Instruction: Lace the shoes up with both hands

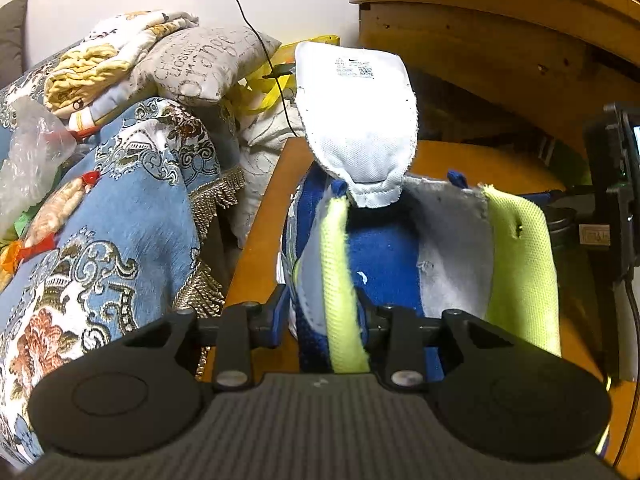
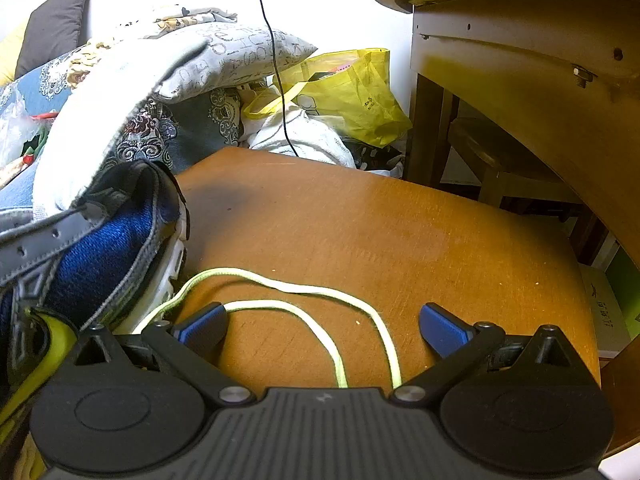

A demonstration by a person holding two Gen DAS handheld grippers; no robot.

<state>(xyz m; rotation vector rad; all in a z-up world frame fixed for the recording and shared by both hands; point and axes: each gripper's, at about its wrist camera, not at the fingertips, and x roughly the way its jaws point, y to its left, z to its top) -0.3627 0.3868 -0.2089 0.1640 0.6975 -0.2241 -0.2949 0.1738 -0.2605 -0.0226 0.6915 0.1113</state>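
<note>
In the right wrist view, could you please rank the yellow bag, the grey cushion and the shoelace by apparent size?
1. grey cushion
2. yellow bag
3. shoelace, thin, though nearest the camera

The cushion-bag margin is modest.

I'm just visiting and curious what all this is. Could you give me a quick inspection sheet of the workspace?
Surface: brown wooden tabletop, scuffed, mostly bare.
Job's things: blue and neon-yellow sneaker, its white tongue pulled up, no lace through the eyelets that show; pale yellow-green shoelace lying loose on the table beside the sneaker.
Clutter: patterned blue cloth, printed grey cushion, yellow plastic bag, clear plastic wrap.
Grippers: left gripper straddles the sneaker's neon collar edge, grip unclear; right gripper open above the shoelace, holding nothing.
Cables: thin black cable hanging down the white wall.
Surroundings: curved wooden furniture at right, dark pillow at far left.
</note>
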